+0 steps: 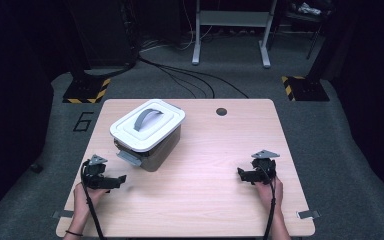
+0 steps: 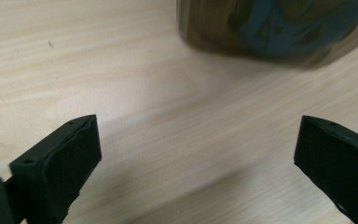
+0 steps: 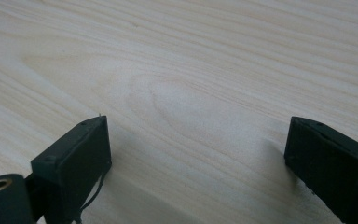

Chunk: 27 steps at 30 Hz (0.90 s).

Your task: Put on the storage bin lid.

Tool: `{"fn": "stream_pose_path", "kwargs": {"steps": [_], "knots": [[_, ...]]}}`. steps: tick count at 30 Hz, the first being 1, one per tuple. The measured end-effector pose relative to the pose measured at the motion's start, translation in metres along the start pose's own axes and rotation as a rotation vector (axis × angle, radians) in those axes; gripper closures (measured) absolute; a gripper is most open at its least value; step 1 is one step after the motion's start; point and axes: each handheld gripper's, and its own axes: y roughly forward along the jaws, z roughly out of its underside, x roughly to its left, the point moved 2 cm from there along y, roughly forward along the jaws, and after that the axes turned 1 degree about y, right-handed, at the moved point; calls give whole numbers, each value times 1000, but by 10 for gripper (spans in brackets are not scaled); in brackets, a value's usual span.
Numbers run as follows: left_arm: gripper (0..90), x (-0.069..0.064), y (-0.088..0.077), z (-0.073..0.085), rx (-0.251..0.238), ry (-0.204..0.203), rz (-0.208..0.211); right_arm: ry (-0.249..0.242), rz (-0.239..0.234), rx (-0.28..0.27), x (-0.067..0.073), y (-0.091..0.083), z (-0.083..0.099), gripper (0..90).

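- Left gripper [image 1: 121, 178]: lower left of the high view, in the person's left hand [image 1: 82, 196] low over the table [image 1: 200, 200]; jaws spread wide, nothing between them.
- Right gripper [image 1: 240, 173]: lower right of the high view, in the right hand [image 1: 270, 192]; jaws apart, bare wood between them.
- Box [image 1: 152, 150]: grey, with a white lid [image 1: 147, 125] and grey handle [image 1: 147, 118], left of centre, near the left gripper but apart from it; blurred at the top of the left gripper view [image 2: 270, 28].
- Round hole [image 1: 221, 111]: near the table's far edge.
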Motion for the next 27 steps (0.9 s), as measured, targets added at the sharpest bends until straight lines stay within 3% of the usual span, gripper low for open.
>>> {"fn": "stream_pose_path", "kwargs": {"steps": [2, 4, 5, 7, 10, 13, 27], "knots": [[1, -1, 3, 5, 0, 17, -14, -3, 0, -1, 0, 0, 0, 63], [0, -4, 7, 8, -19, -15, -7, -2, 0, 0, 0, 0, 0, 63], [1, -2, 7, 10, -16, 8, -15, 0, 0, 0, 0, 0, 0, 63], [0, -5, 9, 12, -53, -7, -30, -2, 0, 1, 0, 0, 0, 64], [0, -8, 11, 16, -75, 19, -61, -1, 0, 1, 0, 0, 0, 64], [0, -10, 11, 16, -65, 41, -79, -3, 0, 0, 0, 0, 0, 64], [0, -13, 11, 17, -71, 19, -88, -4, 2, -1, 0, 0, 0, 64]]}}
